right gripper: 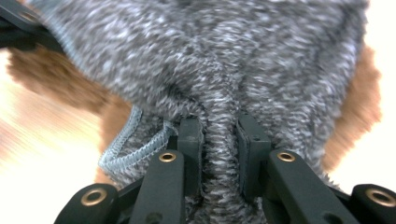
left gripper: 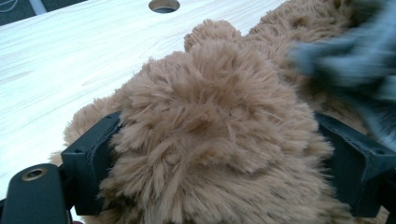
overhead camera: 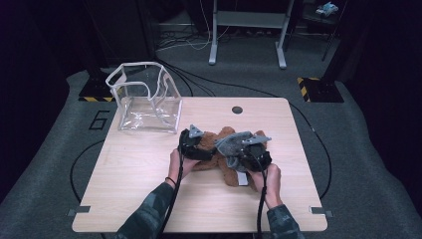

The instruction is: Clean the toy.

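A brown plush bear (overhead camera: 226,174) lies on the wooden table (overhead camera: 139,169), partly under a grey knitted cloth (overhead camera: 230,145). My left gripper (overhead camera: 191,144) is at the bear's left side. Its jaws stand wide and press on a rounded, furry part of the bear (left gripper: 210,140), with one black finger (left gripper: 91,156) sunk into the fur on each side. My right gripper (overhead camera: 254,155) is shut on a bunched fold of the grey cloth (right gripper: 210,60), and the right gripper (right gripper: 219,140) pinches it tight. Brown fur (right gripper: 70,84) shows behind the cloth. The cloth's edge (left gripper: 355,60) reaches over the bear.
A clear plastic bag (overhead camera: 147,97) with a white rim stands open at the table's far left corner. A round hole (overhead camera: 237,109) is in the tabletop near the far edge. Cables and a desk frame (overhead camera: 247,30) are on the floor beyond.
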A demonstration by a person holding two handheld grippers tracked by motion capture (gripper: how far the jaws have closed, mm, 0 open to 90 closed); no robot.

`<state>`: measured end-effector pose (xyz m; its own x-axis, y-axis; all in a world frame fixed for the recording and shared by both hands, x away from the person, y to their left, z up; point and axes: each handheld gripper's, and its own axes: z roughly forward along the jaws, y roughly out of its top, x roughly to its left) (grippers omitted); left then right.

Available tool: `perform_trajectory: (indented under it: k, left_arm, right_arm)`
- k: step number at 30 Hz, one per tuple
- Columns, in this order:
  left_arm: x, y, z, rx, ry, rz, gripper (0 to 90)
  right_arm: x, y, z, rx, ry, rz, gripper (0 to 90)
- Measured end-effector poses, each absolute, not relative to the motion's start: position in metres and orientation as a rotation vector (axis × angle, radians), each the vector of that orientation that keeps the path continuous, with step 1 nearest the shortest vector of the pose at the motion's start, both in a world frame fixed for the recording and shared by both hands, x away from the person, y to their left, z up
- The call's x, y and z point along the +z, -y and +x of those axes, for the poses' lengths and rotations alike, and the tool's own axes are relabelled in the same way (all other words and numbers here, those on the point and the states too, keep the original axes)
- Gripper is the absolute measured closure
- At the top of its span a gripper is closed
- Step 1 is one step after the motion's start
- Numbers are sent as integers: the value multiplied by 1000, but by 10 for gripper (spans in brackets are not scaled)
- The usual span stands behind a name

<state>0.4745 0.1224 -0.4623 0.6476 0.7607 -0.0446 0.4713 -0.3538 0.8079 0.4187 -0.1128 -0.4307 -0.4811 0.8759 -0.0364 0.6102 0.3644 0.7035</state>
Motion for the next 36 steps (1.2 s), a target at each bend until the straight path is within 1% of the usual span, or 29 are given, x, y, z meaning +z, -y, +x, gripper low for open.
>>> perform_trajectory:
  k: [6,12,16,22,26,29,31,33,36]
  left_arm:
    - [-463,-123,475,428,-958,2013,123]
    - [-463,-123,476,424,-959,2012,123]
    - [-463,-125,477,422,-959,2016,122]
    - [-464,-123,476,429,-960,2003,119]
    - [-464,-123,476,426,-959,2006,119]
    - [-464,-123,476,430,-961,2009,119]
    - [-464,-123,476,429,-961,2010,119]
    - [-464,-122,476,430,-962,2011,120]
    - [-464,-122,476,433,-954,2022,120]
  right_arm:
    - [-436,146,416,852,-2164,1386,750]
    - [-452,170,419,788,-2130,1477,747]
    - [-443,173,412,861,-2116,1490,746]
    - [-413,152,403,1028,-2140,1326,745]
    - [-402,117,406,1047,-2195,1231,741]
    - [-405,90,414,1044,-2237,1182,737]
    - [-413,73,421,1011,-2268,1189,733]
    - [-426,63,429,924,-2287,1174,733]
    - [-433,66,431,945,-2280,1203,737]
